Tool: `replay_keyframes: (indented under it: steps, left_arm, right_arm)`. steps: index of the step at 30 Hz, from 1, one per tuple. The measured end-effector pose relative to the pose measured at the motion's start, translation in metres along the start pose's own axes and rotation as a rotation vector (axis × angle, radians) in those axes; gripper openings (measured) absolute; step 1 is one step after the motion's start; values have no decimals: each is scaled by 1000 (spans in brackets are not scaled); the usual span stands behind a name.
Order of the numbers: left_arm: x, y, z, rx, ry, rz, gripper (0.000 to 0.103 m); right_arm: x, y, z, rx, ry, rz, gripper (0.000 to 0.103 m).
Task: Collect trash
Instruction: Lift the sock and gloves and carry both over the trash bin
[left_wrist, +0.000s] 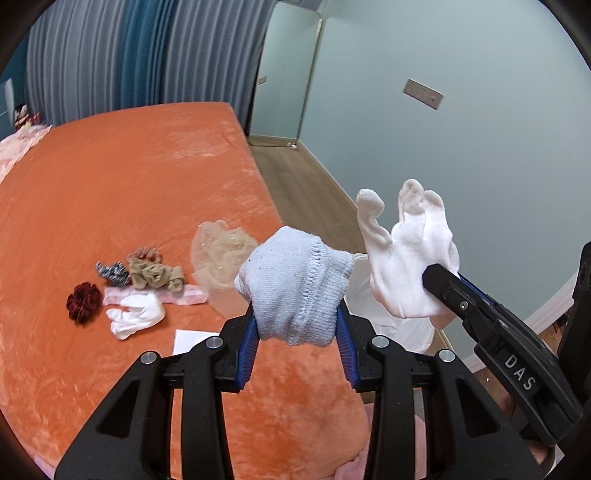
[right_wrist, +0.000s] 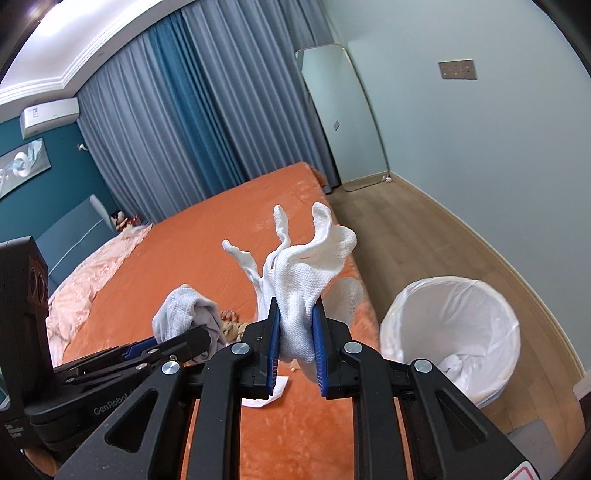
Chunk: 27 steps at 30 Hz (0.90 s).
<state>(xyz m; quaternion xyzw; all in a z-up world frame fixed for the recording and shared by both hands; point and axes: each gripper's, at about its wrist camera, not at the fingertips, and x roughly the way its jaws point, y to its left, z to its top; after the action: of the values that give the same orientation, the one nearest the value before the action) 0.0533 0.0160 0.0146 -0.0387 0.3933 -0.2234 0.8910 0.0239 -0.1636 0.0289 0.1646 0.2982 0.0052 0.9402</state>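
My left gripper (left_wrist: 295, 325) is shut on a bunched pale blue knit sock (left_wrist: 291, 284), held up above the orange bed (left_wrist: 129, 184). To its right my right gripper (left_wrist: 439, 273) is shut on a white glove (left_wrist: 406, 258) with its fingers sticking up. In the right wrist view the right gripper (right_wrist: 297, 343) pinches the white glove (right_wrist: 299, 288), and the left gripper (right_wrist: 184, 341) with the pale blue sock (right_wrist: 181, 310) shows at the lower left. A white-lined trash bin (right_wrist: 450, 332) stands on the floor beside the bed, with white crumpled items at its bottom.
On the bed lie another white glove (left_wrist: 135, 319), a dark red scrunchie (left_wrist: 83, 302), a tan stocking bundle (left_wrist: 155, 275), a patterned scrunchie (left_wrist: 112, 273), a pinkish strip (left_wrist: 184, 297), a sheer net (left_wrist: 221, 266) and a paper slip (left_wrist: 190, 341). A mirror (right_wrist: 343, 118) leans on the wall.
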Motion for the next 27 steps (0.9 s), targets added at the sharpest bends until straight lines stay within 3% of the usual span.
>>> replay_keyframes:
  steps: [14, 27]
  left_arm:
    - [20, -89, 19, 120, 8, -89, 36]
    - [54, -132, 30, 182, 31, -131, 36]
  right_arm:
    - [-31, -62, 25, 58, -82, -90, 15]
    - [-30, -112, 27, 115, -89, -154, 15]
